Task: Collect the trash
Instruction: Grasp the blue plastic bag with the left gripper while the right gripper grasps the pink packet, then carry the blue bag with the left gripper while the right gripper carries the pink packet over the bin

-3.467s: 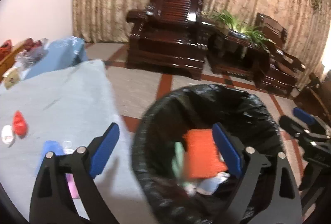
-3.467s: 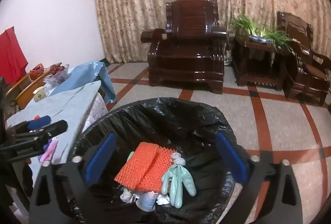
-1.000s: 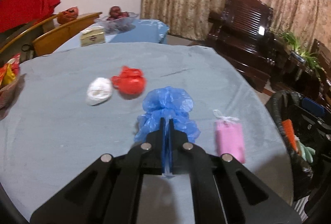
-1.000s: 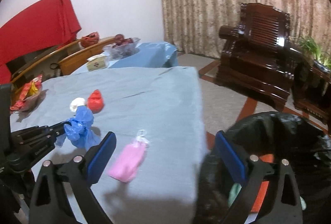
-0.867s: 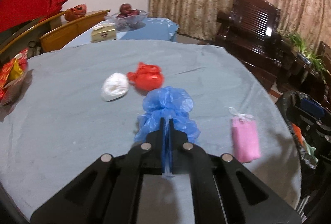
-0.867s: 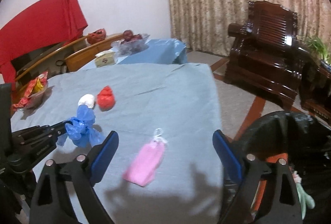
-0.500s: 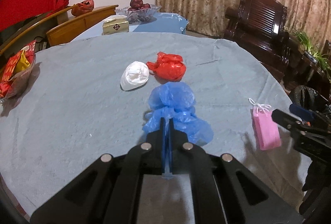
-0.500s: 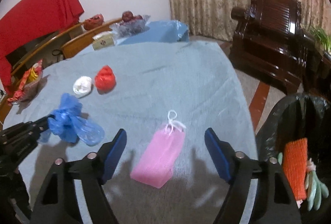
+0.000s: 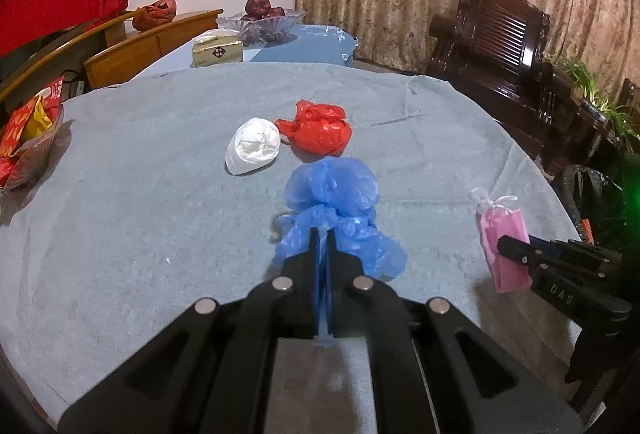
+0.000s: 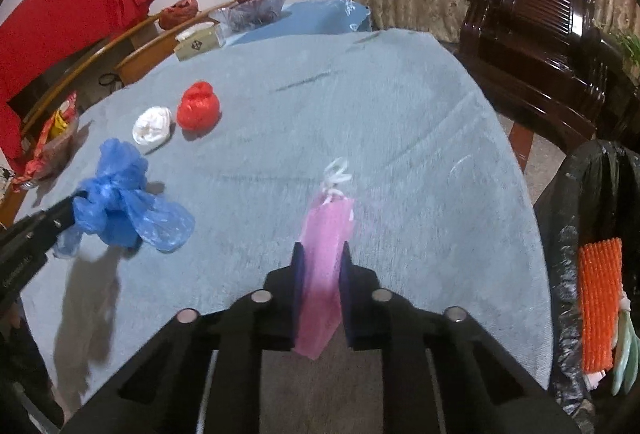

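My left gripper (image 9: 321,234) is shut on the knotted neck of a crumpled blue plastic bag (image 9: 334,189), which rests on the grey tablecloth (image 9: 140,193). To its right lies a small pink bag (image 10: 328,226) with a white tie. My right gripper (image 10: 321,254) has its jaws closing, and both blue pads press on the pink bag's sides. A white bag (image 9: 254,145) and a red bag (image 9: 320,133) lie together just beyond the blue one. The black-lined trash bin (image 10: 580,201) stands off the table's right edge with an orange mesh piece and a green glove inside.
A snack basket (image 9: 28,145) sits at the table's left edge. Behind the table are a tissue box (image 9: 217,51), a glass fruit bowl (image 9: 262,21) and wooden chair backs. Dark wooden armchairs (image 10: 540,13) stand to the right before the curtain.
My right gripper came down over the pink bag and closed from wide open onto it. My left gripper kept its hold on the blue bag and shifted slightly across the table.
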